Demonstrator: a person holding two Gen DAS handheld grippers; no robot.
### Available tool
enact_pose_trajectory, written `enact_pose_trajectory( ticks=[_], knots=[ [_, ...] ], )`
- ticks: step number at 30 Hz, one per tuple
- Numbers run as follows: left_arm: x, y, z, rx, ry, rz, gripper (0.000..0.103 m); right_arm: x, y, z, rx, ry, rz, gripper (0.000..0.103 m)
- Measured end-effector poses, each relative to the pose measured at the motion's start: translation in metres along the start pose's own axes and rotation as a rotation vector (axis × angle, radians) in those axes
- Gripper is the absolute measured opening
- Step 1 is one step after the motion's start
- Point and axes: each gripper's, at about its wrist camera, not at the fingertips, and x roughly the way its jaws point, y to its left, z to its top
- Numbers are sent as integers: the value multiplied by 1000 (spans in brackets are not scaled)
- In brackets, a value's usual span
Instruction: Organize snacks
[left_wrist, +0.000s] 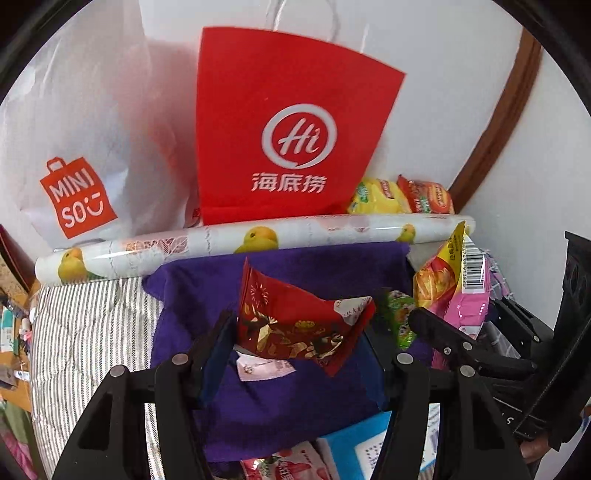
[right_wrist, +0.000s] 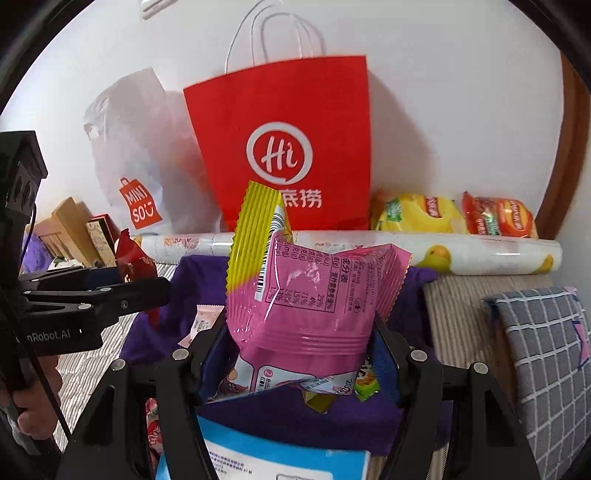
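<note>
A red packet is being gripped by the left gripper and a pink bag by the right gripper, both above the purple cloth, the red bag at 12 o'clock.

Bright, even room light; soft shadows on the wall behind the red bag; fisheye edges bend, corners black.

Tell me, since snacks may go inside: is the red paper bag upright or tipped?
Upright. The red paper bag stands against the wall, handles up, behind the wrapping roll.
</note>
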Motion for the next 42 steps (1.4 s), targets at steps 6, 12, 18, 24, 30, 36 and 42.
enact_pose_trajectory(
  ticks=[6, 12, 18, 24, 30, 36, 42],
  knots=[
    [12, 9, -1, -19, 28, 23, 60, 19, 0, -6, -10, 46, 15, 67],
    [24, 11, -4, -28, 59, 38, 60, 27, 1, -12, -20, 78, 32, 67],
    [33, 12, -6, -30, 85, 49, 60, 34, 4, -20, -53, 112, 5, 67],
    [40, 9, -9, -24, 98, 48, 60, 42, 1, -26, -57, 143, -16, 67],
    [46, 4, -11, -1, 107, 46, 60, 41, -2, -27, -48, 142, -30, 67],
    [50, 4, -14, -6, 120, 44, 60, 49, -7, -31, -33, 176, -31, 67],
    [55, 2, -15, -5, 134, 49, 60, 50, -7, -32, -31, 177, -54, 67]
  ],
)
